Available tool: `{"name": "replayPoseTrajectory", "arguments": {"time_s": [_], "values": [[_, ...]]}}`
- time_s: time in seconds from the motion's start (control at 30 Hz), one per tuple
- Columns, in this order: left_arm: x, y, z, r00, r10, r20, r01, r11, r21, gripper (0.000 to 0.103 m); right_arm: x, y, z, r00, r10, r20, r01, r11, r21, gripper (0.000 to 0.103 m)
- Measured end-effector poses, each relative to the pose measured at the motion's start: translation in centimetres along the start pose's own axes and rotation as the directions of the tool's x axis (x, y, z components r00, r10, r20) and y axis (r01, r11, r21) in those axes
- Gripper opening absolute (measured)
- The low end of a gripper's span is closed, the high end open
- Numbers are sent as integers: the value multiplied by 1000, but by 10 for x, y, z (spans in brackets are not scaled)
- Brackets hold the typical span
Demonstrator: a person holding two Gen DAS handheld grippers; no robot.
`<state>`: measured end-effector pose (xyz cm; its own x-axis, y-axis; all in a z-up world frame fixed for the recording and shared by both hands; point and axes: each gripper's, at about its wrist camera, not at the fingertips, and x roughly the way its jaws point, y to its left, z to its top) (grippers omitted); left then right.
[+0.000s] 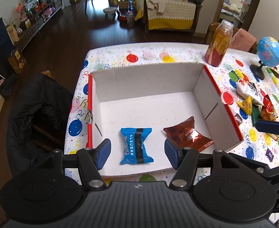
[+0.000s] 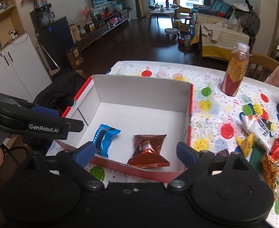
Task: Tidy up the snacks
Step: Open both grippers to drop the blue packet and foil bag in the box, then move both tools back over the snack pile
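Observation:
A white cardboard box with red outer walls (image 1: 145, 79) (image 2: 139, 87) sits on the balloon-print table. Inside lie a blue snack packet (image 1: 136, 146) (image 2: 105, 139) and a brown-red snack packet (image 1: 188, 135) (image 2: 148, 150). My left gripper (image 1: 137, 153) is open and empty, hovering over the box's near edge with the blue packet between its fingers' line of sight. My right gripper (image 2: 134, 152) is open and empty above the box's near wall. A pile of loose snack packets (image 1: 257, 102) (image 2: 261, 138) lies on the table right of the box.
A bottle of orange-red drink (image 1: 218, 43) (image 2: 234, 70) stands behind the box at right. A small blue globe on a black stand (image 1: 268, 54) is at the far right. A chair with a black jacket (image 1: 38, 102) is left of the table.

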<state>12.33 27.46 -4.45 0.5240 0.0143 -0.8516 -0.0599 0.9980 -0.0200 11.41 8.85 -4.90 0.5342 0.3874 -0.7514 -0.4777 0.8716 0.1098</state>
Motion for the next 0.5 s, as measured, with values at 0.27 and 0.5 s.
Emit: {"name": "replayPoseTrajectory", "arguments": {"time_s": [0.27, 0.5], "values": [[-20, -18, -7, 998, -40, 44, 40, 999, 18, 77, -28, -16, -17, 999, -9, 37, 7, 997, 72, 102], [-29, -52, -13, 994, -90, 68, 88, 996, 36, 84, -51, -48, -39, 998, -27, 59, 19, 990, 139, 103]]}}
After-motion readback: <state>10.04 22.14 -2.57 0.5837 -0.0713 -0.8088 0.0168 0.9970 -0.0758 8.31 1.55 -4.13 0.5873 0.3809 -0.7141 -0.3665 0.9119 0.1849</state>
